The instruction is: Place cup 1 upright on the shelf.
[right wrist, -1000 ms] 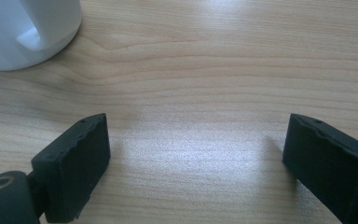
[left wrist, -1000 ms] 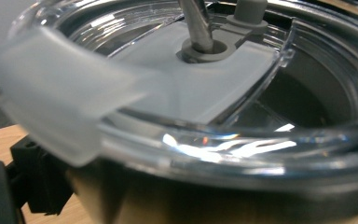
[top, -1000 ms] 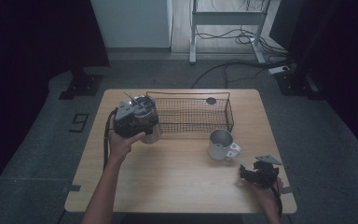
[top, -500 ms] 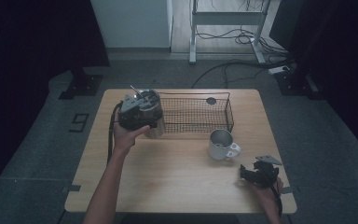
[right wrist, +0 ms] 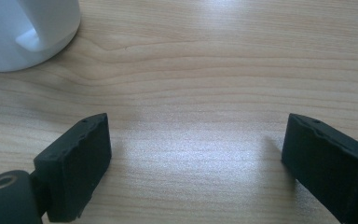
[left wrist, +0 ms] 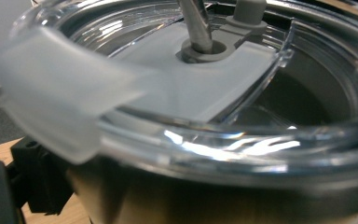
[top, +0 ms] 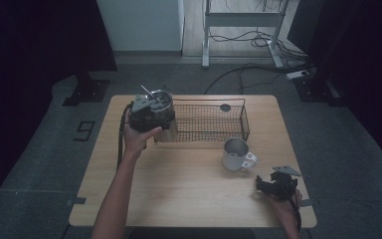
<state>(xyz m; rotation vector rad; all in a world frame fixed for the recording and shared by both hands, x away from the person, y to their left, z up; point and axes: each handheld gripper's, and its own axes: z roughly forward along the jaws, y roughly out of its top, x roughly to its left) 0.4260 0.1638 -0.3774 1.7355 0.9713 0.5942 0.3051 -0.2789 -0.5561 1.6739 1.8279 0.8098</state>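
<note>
A steel tumbler [top: 167,133] with a clear lid [left wrist: 223,88] and a metal straw [left wrist: 195,24] hangs at the left end of the black wire basket [top: 214,122]. My left gripper [top: 163,127] is shut on it from above, and the hand holds it over the table. In the left gripper view the lid is very close and one black jaw shows at the lower left. A white mug [top: 236,154] stands in front of the basket. My right gripper [right wrist: 196,158] rests open on the wood at the table's front right, with nothing between its jaws.
A small dark round thing [top: 225,107] lies at the basket's far side. The wooden table [top: 179,199] has bare room in front of the mug and to the left. The mug's side [right wrist: 28,32] is close to the right gripper's upper left.
My left gripper has carried the tumbler to the right and farther away, up to the basket's left end. The right gripper and the mug have stayed put.
</note>
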